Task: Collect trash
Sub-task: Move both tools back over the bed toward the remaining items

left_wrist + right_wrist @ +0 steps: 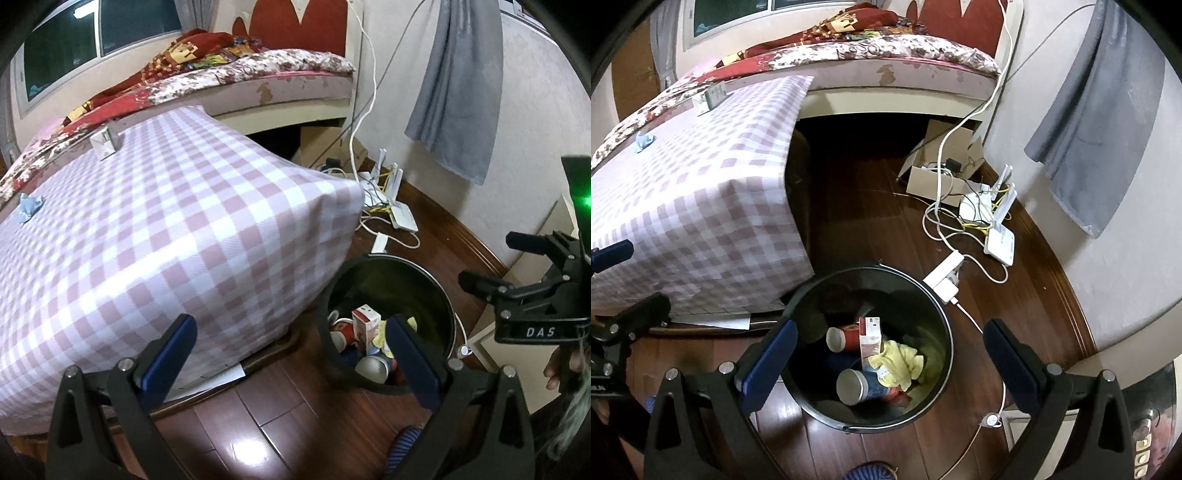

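Both tools, the left tool (291,354) and the right tool (890,354), hang with fingers spread and nothing between them over the round black plastic bin (945,332), which sits on the floor just beside the corner of the pink-and-white checked cloth-covered surface (166,221), handy for dropping. Inside the bin lie a white-and-red carton (868,341), paper cups and a crumpled yellow cloth (899,360). Well away from the bin, on the surface's far side, a small white box (104,143) and a crumpled blue scrap (29,206) look, I'd judge, like the trash not yet collected.

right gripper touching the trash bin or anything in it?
Apart. The right wrist view shows the right gripper open and empty above the trash bin; nothing sits between its fingers, and the carton lies down inside.
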`<state>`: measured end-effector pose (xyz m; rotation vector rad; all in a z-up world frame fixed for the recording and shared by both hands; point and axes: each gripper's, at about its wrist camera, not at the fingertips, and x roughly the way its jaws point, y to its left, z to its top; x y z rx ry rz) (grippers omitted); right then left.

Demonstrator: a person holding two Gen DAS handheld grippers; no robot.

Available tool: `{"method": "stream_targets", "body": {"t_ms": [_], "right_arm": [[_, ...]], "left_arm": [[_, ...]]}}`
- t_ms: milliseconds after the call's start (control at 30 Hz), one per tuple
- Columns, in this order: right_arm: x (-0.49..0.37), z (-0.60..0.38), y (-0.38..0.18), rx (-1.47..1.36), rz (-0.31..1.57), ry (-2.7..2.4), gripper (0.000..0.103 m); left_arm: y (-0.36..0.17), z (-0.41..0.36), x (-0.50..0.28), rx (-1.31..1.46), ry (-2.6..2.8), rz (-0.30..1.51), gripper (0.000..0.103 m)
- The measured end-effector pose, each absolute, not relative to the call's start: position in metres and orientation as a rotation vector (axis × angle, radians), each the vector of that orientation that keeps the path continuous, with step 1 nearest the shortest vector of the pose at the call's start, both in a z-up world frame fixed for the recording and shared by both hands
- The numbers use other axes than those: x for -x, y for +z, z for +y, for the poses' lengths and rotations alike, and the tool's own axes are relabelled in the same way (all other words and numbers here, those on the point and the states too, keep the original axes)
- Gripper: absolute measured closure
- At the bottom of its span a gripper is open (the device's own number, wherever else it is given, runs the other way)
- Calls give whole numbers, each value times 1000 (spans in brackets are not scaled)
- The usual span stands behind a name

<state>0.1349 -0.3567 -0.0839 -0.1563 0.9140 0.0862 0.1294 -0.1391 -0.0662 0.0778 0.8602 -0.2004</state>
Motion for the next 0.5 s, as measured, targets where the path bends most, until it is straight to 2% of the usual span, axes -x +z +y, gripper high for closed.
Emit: {"method": "stream_targets", "body": {"t_ms": [500], "right_arm": [[-138,-316,-50,182,791,154,1]], "left_arm": [[-39,-99,-128,-9,-126,787,1]]}}
